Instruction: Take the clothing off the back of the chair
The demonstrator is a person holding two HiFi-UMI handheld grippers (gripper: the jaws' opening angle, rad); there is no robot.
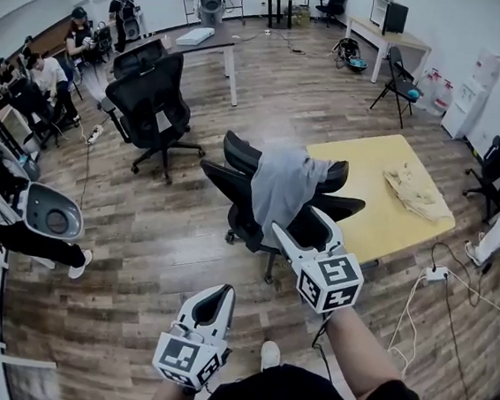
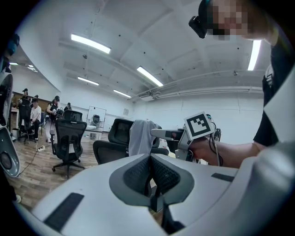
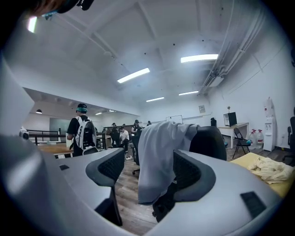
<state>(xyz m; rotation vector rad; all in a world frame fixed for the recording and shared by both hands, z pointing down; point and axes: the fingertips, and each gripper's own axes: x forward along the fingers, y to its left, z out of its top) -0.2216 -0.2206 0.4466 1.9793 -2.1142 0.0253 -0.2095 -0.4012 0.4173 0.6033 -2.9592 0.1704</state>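
Observation:
A grey garment [image 1: 280, 184] hangs over the back of a black office chair [image 1: 240, 153] that stands beside a yellow table. My right gripper [image 1: 301, 225] is open a little short of the garment, nothing between its pads. In the right gripper view the garment [image 3: 159, 156] shows in the gap of the right gripper [image 3: 147, 168], beyond the jaws, with the chair back [image 3: 211, 140] behind it. My left gripper [image 1: 218, 300] is lower and to the left, shut and empty; its own view shows the left gripper [image 2: 150, 173] with pads meeting and the garment [image 2: 140, 136] farther off.
The yellow table [image 1: 368, 218] carries a crumpled beige cloth [image 1: 415, 191]. A second black office chair [image 1: 154, 100] stands to the left on the wood floor. A power strip [image 1: 436, 274] with cables lies at the right. Several people sit at desks at the far left.

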